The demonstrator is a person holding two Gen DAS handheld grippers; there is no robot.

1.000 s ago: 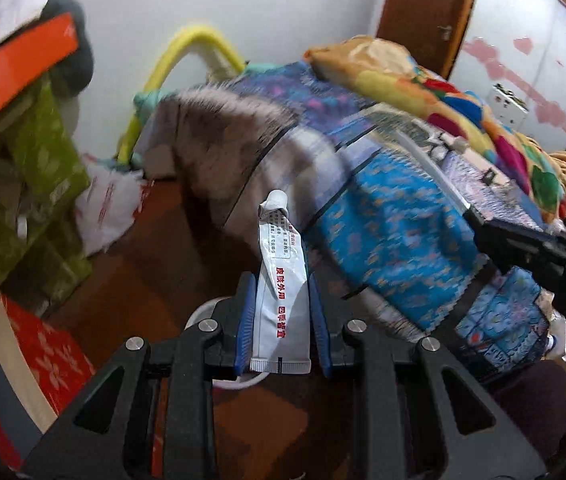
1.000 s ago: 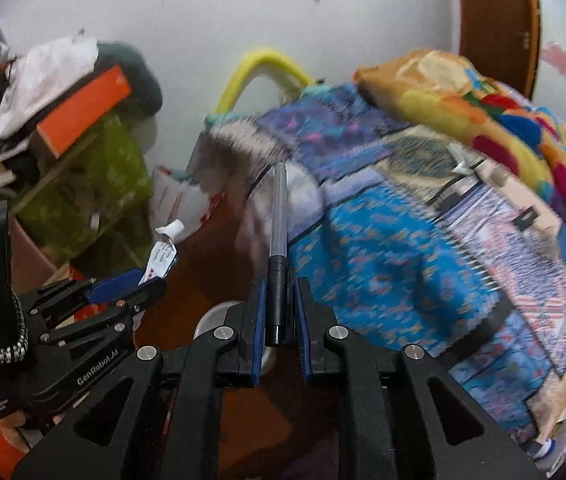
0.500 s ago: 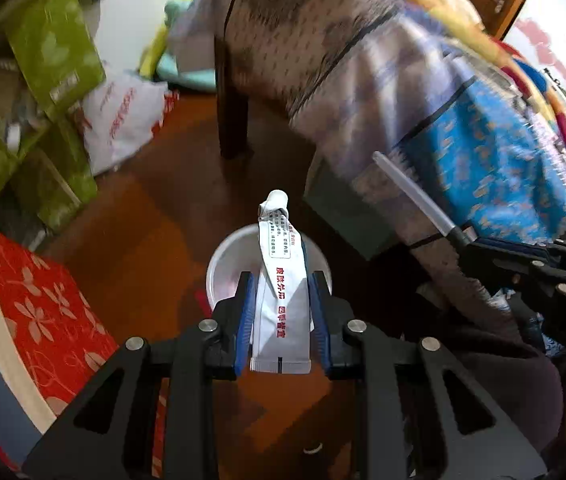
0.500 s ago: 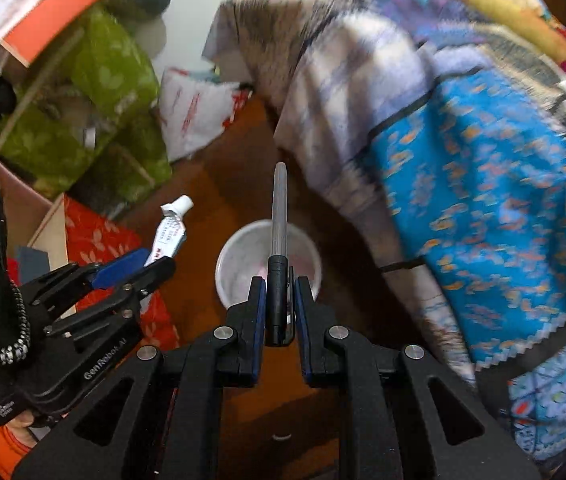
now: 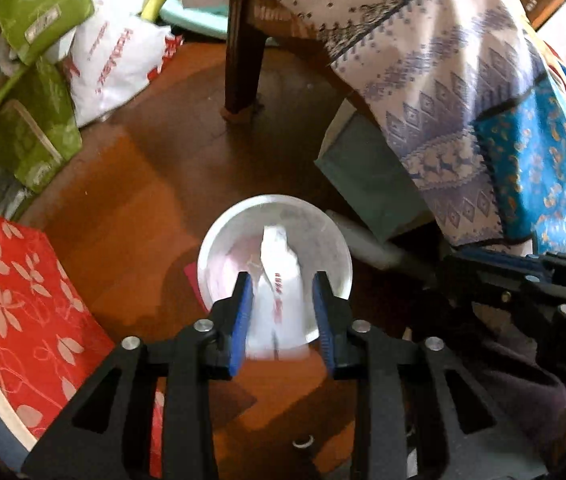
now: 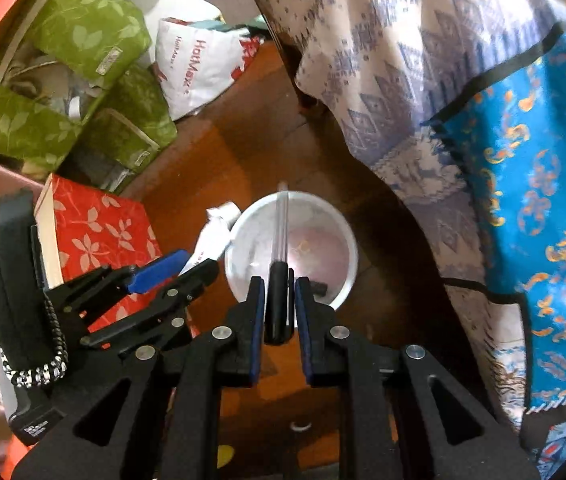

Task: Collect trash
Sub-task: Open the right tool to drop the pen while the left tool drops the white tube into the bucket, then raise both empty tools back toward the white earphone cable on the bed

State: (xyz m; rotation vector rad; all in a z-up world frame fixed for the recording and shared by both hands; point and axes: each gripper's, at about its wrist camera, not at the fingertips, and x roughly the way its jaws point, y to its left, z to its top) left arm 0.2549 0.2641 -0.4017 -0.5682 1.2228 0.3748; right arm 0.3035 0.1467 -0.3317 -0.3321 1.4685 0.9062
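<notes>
Wooden floor carries the white bin [image 5: 219,248]. We hold a soft, light tube [image 5: 279,284] loosely in the left claw [image 5: 281,312], over it; at 3 o'clock, our right claw [image 6: 277,304] loosely brackets a stiff pen [image 6: 281,236].

Dim warm light, fisheye-bent edges, perhaps motion blur on centre.

Brown wooden floor [image 5: 155,184] down there, a dark furniture leg [image 5: 243,44] standing on it, patterned blankets [image 6: 423,80] draped right, green bags [image 6: 83,28] stacked left.
</notes>
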